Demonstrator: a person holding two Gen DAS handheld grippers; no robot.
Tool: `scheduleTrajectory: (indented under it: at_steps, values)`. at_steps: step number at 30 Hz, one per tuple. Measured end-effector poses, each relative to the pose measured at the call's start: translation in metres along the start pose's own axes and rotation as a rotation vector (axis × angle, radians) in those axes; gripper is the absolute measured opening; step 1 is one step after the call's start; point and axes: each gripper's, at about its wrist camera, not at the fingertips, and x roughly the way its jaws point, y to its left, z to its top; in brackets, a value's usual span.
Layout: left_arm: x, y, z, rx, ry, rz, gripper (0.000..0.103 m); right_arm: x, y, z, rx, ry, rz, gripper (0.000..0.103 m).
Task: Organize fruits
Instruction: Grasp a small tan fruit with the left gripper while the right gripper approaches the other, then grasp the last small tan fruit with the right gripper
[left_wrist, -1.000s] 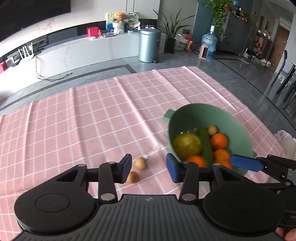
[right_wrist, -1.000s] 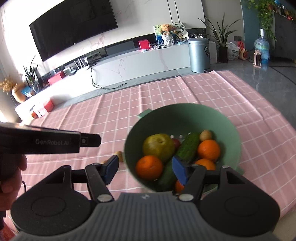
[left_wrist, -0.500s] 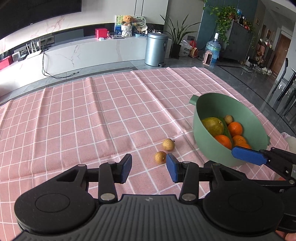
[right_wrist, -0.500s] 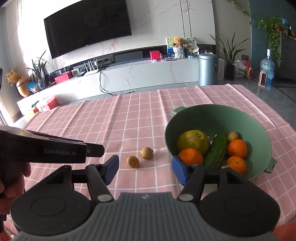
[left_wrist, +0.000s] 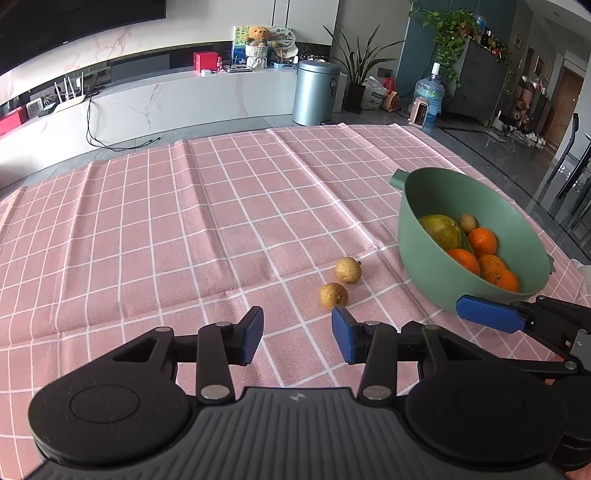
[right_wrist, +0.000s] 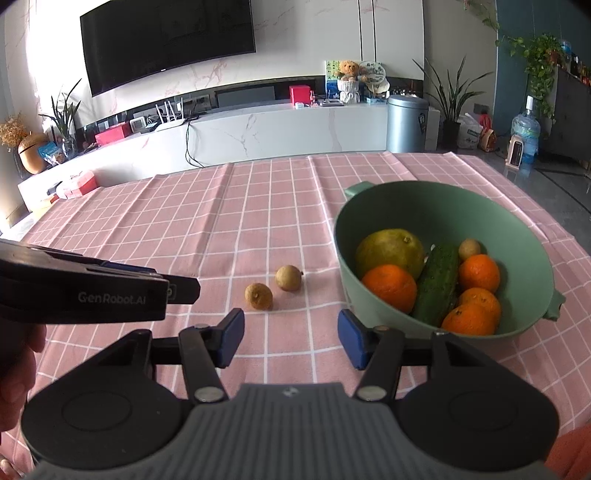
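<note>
A green bowl (left_wrist: 436, 266) (right_wrist: 424, 206) sits on the pink checked cloth at the right. It holds several oranges (right_wrist: 389, 286), a large yellow-green fruit (right_wrist: 389, 249), a cucumber (right_wrist: 436, 282) and a small brown fruit (right_wrist: 469, 248). Two small brown fruits lie on the cloth left of the bowl: the near one (left_wrist: 333, 295) (right_wrist: 258, 296) and the far one (left_wrist: 348, 270) (right_wrist: 288, 277). My left gripper (left_wrist: 297, 334) is open and empty, just short of the near fruit. My right gripper (right_wrist: 291, 334) is open and empty, short of both fruits and the bowl.
The pink checked tablecloth (left_wrist: 184, 221) covers the table; its far edge drops to a grey floor. A white marble console (right_wrist: 258, 129), a TV (right_wrist: 166, 40) and a metal bin (right_wrist: 406, 123) stand far behind. The left gripper's body (right_wrist: 85, 291) shows at the right view's left side.
Both grippers have pulled back and up from the bowl. The bowl and the two small fruits now lie farther ahead. Both jaws stay open.
</note>
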Motion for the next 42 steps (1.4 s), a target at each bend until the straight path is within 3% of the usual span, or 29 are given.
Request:
scheduleTrajectory:
  at_steps: [10,17,22,26,32,37,42]
  values:
    - [0.011,0.01,0.001,-0.041,0.049,-0.038,0.051,0.009,0.002,-0.003,0.024,0.016,-0.002,0.053]
    - [0.028,0.012,0.003,-0.038,0.072,-0.079,0.045,0.02,0.002,-0.003,0.03,0.041,0.005,0.04]
    - [0.042,0.01,0.009,-0.057,0.076,-0.162,0.045,0.031,0.001,-0.005,0.039,0.075,-0.009,0.034]
    - [0.055,-0.003,0.011,0.008,0.075,-0.109,0.045,0.037,-0.003,-0.007,0.066,0.102,-0.021,0.03]
    - [0.065,-0.014,0.014,0.037,0.078,-0.112,0.045,0.04,-0.009,-0.009,0.104,0.124,-0.033,0.03]
    - [0.071,-0.018,0.011,0.059,0.09,-0.098,0.029,0.042,-0.01,-0.008,0.111,0.124,-0.041,0.03]
    - [0.067,-0.015,0.013,0.047,0.073,-0.073,0.027,0.042,-0.008,-0.008,0.106,0.11,-0.045,0.03]
